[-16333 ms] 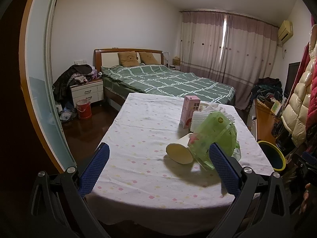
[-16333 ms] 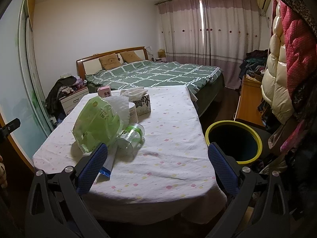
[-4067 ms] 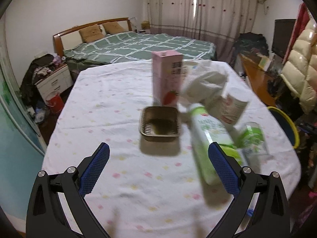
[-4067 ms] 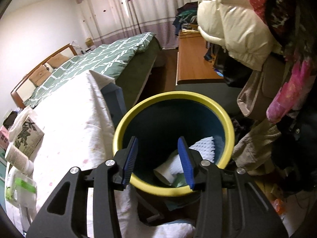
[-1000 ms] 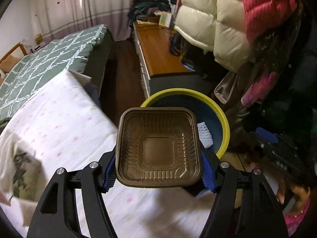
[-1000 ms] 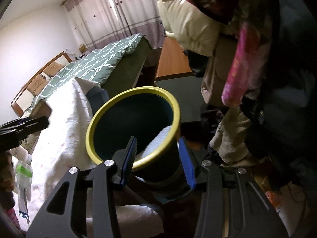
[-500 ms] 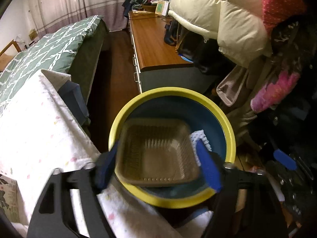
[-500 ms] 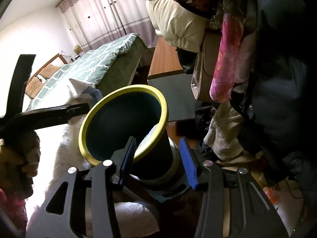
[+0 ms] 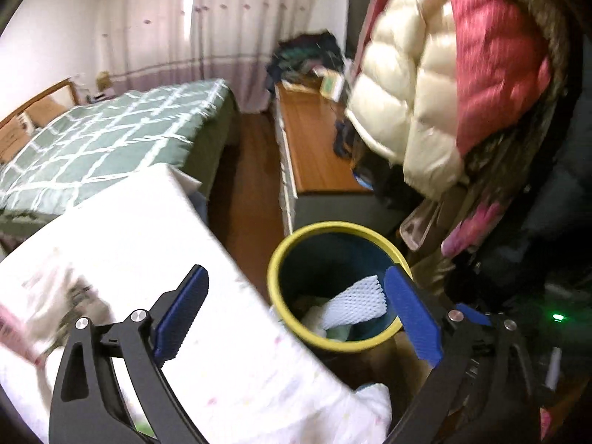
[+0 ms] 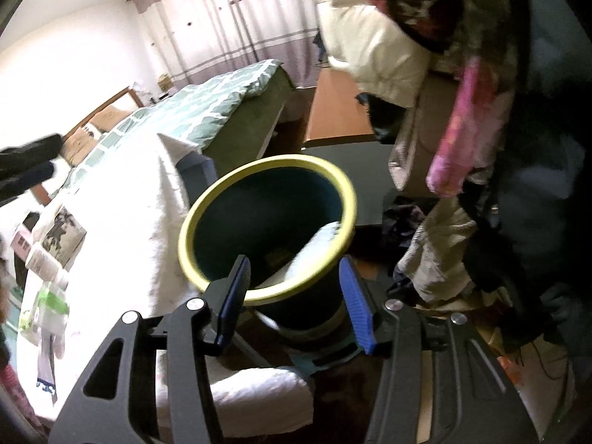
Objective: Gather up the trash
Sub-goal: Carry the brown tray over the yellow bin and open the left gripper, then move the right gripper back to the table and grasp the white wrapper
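The trash bin (image 9: 335, 229), dark blue with a yellow rim, stands on the floor just beside the corner of the table (image 9: 129, 222), between the table and a low wooden cabinet (image 9: 314, 148). Inside it I see a piece of white foam netting (image 9: 357, 301) lying over some pale and greenish scraps at the bottom; the rest of what is in there is too dark to make out.

My left gripper (image 9: 296, 312) hangs above the table edge and the near side of the bin. Its jaws are opening, already spread wide, and nothing is between them: one blue pad sits over the white cloth, the other over the bin's rim.

My right gripper (image 10: 294, 296) is at the bin from the other side. Its jaws stand about half apart with the near wall and rim of the bin (image 10: 270, 298) between the blue pads; from the right wrist view they look closed on it, the bin tilted toward the camera.

On the table, covered by a white dotted cloth, I can see in the right wrist view a tissue box (image 10: 61, 233), a clear container with a green label (image 10: 46, 305) and a pink carton (image 10: 23, 242) at the far left. Beyond the table is a bed (image 9: 100, 148) with a green checked cover, then curtains (image 9: 207, 29). Puffy jackets (image 9: 414, 88), cream and red, hang over the bin on the right
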Motion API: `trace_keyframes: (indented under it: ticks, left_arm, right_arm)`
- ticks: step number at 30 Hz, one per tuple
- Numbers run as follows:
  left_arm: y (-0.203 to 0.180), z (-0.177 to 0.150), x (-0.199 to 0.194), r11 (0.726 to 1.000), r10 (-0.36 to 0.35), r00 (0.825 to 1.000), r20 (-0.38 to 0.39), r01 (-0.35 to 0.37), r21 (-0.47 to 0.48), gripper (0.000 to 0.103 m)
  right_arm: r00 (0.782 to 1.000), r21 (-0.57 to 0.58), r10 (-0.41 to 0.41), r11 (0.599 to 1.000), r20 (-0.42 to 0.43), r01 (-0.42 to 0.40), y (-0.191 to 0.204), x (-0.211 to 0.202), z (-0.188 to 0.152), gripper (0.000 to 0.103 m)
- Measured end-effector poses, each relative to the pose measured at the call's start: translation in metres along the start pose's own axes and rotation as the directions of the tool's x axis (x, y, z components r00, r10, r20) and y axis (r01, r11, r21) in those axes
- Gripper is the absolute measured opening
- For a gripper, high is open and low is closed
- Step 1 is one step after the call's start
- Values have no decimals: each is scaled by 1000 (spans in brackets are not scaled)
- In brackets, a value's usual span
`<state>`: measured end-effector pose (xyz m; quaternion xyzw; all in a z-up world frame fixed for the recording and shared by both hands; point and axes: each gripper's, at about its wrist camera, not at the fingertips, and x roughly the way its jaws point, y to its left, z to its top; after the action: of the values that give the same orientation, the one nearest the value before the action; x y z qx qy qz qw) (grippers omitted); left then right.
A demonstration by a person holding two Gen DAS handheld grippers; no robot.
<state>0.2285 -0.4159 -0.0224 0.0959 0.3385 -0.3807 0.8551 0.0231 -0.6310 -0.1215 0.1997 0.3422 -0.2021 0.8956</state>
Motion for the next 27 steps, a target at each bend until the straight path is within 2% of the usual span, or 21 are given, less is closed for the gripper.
trace_keyframes:
  ticks: [6, 10, 14, 18, 21, 24, 27]
  left_arm:
    - [53, -43, -74, 989, 105, 992, 70, -97, -113, 97]
    - [94, -83, -118, 956, 234, 968, 91, -211, -206, 98]
    - [132, -125, -159, 908, 345, 935, 80, -311, -279, 98]
    - [166, -166, -193, 851, 443, 895, 48, -403, -337, 98]
    - [188, -194, -214, 813, 478, 878, 27, -431, -390, 98]
    - [206, -221, -236, 769, 524, 852, 12, -468, -435, 98]
    - [215, -239, -252, 741, 554, 832, 11, -487, -462, 98]
  right_arm:
    - [999, -74, 42, 996, -11, -42, 38, -4, -7, 51]
    - [997, -137, 70, 988, -23, -72, 68, -6, -13, 51]
    - [996, -180, 89, 979, -29, -92, 94, -8, -19, 52]
    - [992, -244, 113, 962, -48, -121, 127, -10, -29, 52]
    - [989, -292, 130, 945, -68, -144, 153, -11, -39, 52]
    - [983, -347, 162, 920, -85, -182, 186, -16, -50, 52]
    - [974, -395, 203, 890, -102, -227, 217, -24, -61, 52]
